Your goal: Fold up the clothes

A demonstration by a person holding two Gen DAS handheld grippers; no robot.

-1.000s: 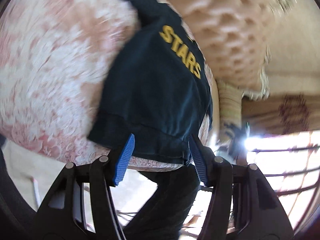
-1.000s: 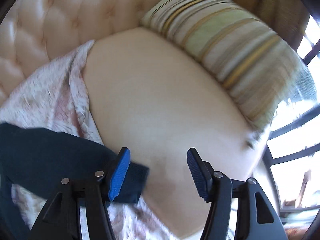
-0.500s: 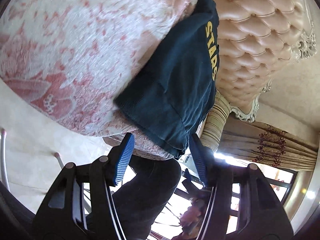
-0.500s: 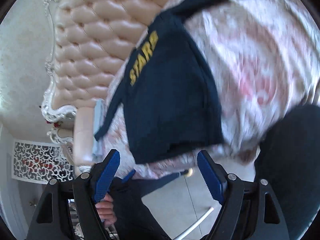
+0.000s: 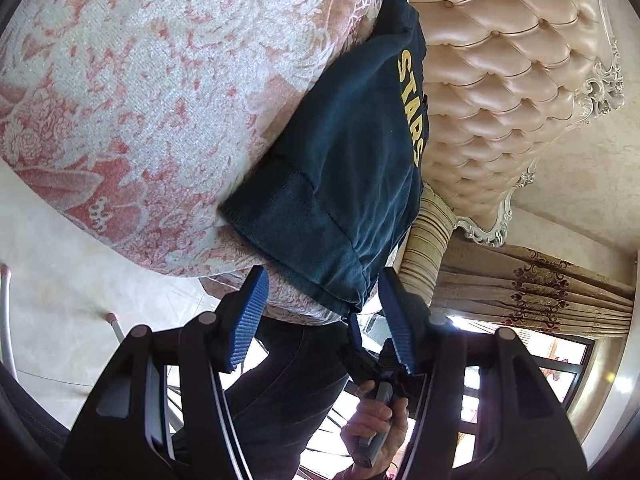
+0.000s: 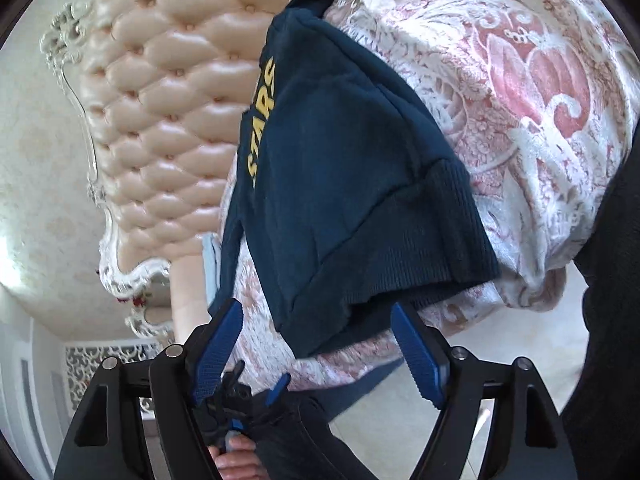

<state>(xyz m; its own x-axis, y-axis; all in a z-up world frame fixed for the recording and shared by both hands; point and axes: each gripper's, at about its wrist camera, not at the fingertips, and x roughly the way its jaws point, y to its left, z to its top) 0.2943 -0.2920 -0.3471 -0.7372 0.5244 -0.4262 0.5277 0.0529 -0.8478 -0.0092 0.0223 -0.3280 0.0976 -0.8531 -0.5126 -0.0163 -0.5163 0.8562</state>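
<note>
- Both grippers, left (image 5: 320, 308) and right (image 6: 316, 344), sit with fingers spread at the hem of the navy sweater (image 5: 340, 168), likely lining up to pinch its two near corners.
- The sweater lies on the bed (image 5: 140, 92), hem hanging over the edge by the headboard (image 5: 500, 92).
- Half a second ago both views framed the same hem; each has since closed in slightly.

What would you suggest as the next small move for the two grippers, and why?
Probably ease both forward and close on the navy sweatshirt's ribbed hem. Left gripper and right gripper are both open, each straddling a hem corner at the floral bedspread's edge, gripping nothing.
</note>
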